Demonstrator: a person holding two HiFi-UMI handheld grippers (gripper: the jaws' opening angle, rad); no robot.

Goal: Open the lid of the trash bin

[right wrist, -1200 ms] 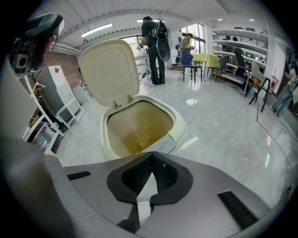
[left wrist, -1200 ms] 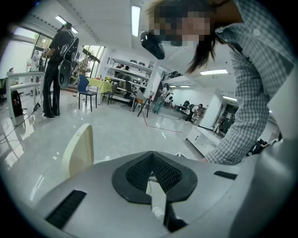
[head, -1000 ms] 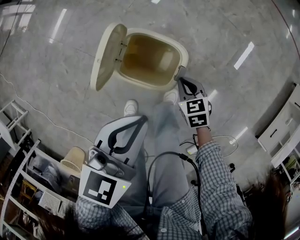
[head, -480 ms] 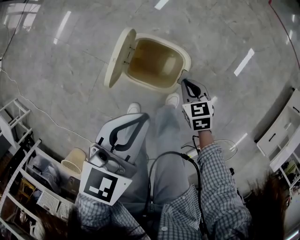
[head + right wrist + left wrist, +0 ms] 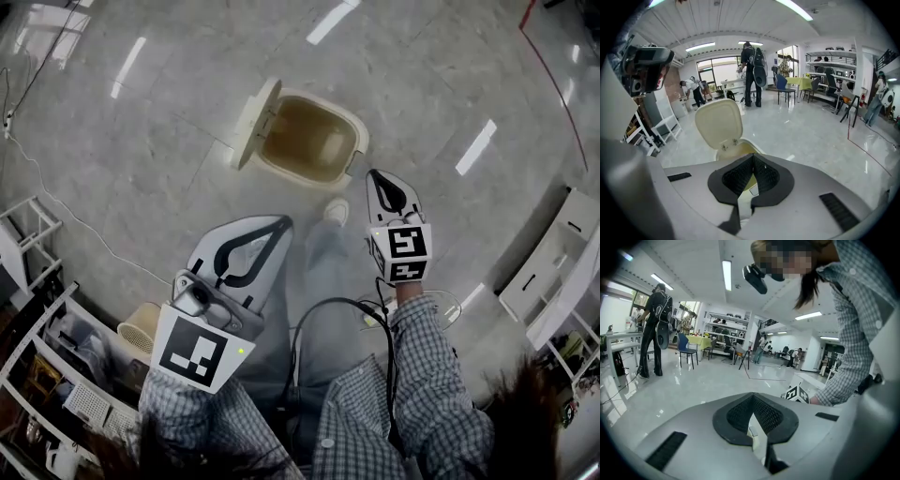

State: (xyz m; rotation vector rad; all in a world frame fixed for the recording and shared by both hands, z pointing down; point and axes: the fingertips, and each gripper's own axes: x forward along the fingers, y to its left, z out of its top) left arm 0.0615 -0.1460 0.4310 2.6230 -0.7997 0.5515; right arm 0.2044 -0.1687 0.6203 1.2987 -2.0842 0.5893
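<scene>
The grey marble floor (image 5: pixel 141 141) fills most of the head view, and on it, ahead of the person's feet, stands the cream trash bin (image 5: pixel 353 141), its brownish inside bare to the room. Its lid (image 5: pixel 256 122) is swung up on the hinge at the bin's left side, and the right gripper view shows it standing nearly upright (image 5: pixel 719 124) behind the open mouth. A second ago the right tongs (image 5: pixel 377 174) were down at the bin's near right rim; now they have drawn back and sit apart from it, above the person's shoe (image 5: pixel 336 211). The bin also looks smaller, as if the person has straightened up. The right tongs are clenched tip to tip with nothing between them, and so are the left tongs (image 5: pixel 281 221), held low by the person's leg, well away from the bin. To my eye the job is done: the lid stays up unsupported, and the pull-back reads as finishing.
</scene>
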